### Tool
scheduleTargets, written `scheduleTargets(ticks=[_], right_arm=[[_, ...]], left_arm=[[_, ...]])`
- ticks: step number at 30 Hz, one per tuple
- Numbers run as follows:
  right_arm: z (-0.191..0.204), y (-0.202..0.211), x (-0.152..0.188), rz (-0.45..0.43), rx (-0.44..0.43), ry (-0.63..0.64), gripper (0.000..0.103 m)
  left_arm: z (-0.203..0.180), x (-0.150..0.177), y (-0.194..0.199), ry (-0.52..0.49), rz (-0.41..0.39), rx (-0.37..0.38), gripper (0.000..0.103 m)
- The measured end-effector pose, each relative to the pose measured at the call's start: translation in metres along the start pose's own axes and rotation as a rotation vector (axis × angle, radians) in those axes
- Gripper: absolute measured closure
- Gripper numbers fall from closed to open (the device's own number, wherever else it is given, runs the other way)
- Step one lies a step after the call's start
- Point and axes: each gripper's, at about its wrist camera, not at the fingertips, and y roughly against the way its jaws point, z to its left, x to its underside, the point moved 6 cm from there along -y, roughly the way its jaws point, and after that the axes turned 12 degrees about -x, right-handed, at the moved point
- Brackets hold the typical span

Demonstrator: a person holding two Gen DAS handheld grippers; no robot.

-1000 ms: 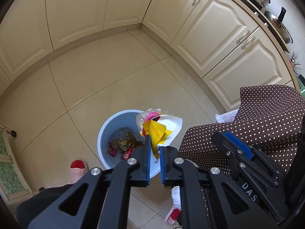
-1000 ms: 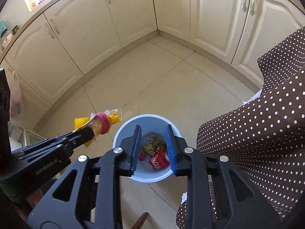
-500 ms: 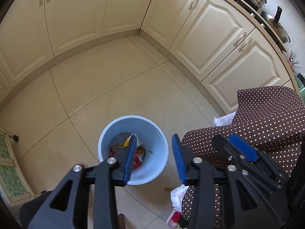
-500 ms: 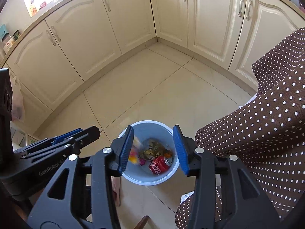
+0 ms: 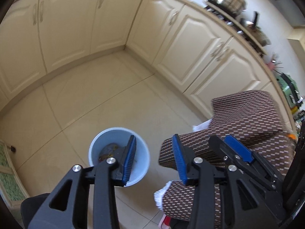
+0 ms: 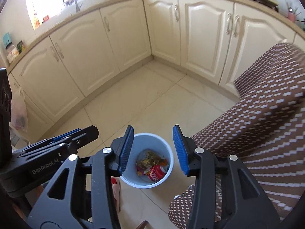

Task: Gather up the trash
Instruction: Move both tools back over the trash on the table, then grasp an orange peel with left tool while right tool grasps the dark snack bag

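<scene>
Both grippers' jaws stand apart with nothing between them: the left gripper [image 5: 153, 158] and the right gripper [image 6: 152, 150] hang above a pale blue bin [image 6: 167, 152] on the tiled floor [image 6: 148, 95]. Inside lie a red can [image 6: 157, 172] and crumpled wrappers [image 6: 147, 158]. A dotted brown cloth [image 6: 257, 124] lies just beside the bin; cream cabinets [image 6: 124, 38] stand beyond.

Both the left tool [image 5: 154, 158] and right tool [image 6: 152, 149] angle downward, jaws apart, empty.

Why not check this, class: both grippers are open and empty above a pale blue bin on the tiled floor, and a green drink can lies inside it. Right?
Not quite: the drink can is red, as the right wrist view shows. The rest holds: left gripper and right gripper are open and empty above the pale blue bin on the tiled floor.
</scene>
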Motion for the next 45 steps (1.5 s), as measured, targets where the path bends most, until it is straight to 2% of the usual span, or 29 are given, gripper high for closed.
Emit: scheduleTargets(ticks=[8,10,15,20,25,27,30,33,36,37,38,41,45], right_arm=[[-0.015,0.116,-0.018,-0.195,0.086,-0.012,0.059],[-0.026,0.151,-0.018,-0.245,0.139,-0.019,0.057],[-0.072,0.230,-0.011,-0.344,0.252,-0.074,0.055],[-0.140,0.287,0.003,-0.381,0.378,-0.168,0.053],[-0.193,0.299,0.013,-0.335,0.437,-0.242,0.052],[-0.209,0.295,0.014,-0.310,0.423,-0.261,0.052],[-0.223,0.288,0.014,-0.272,0.437,-0.260,0.052],[-0.237,0.270,0.011,-0.225,0.397,-0.273,0.052],[-0.248,0.258,0.010,-0.194,0.427,-0.288,0.053],[-0.253,0.256,0.011,-0.191,0.433,-0.305,0.060],[-0.256,0.256,0.011,-0.191,0.424,-0.316,0.080],[-0.264,0.262,0.016,-0.208,0.434,-0.334,0.094],[-0.270,0.278,0.021,-0.275,0.421,-0.369,0.098]], left_arm=[[-0.079,-0.001,0.087,-0.106,-0.131,0.135,0.062],[-0.106,0.003,0.106,-0.144,-0.155,0.173,0.058],[-0.175,0.017,0.136,-0.242,-0.189,0.249,0.055],[-0.246,0.037,0.146,-0.361,-0.202,0.294,0.054],[-0.295,0.046,0.134,-0.434,-0.179,0.302,0.054],[-0.308,0.047,0.127,-0.448,-0.168,0.300,0.053],[-0.321,0.048,0.118,-0.460,-0.158,0.295,0.053],[-0.326,0.045,0.109,-0.470,-0.150,0.293,0.053],[-0.332,0.042,0.100,-0.479,-0.141,0.287,0.053],[-0.333,0.042,0.098,-0.482,-0.138,0.288,0.053],[-0.336,0.041,0.096,-0.485,-0.136,0.292,0.052],[-0.347,0.042,0.091,-0.507,-0.129,0.301,0.051],[-0.359,0.043,0.084,-0.538,-0.124,0.307,0.051]])
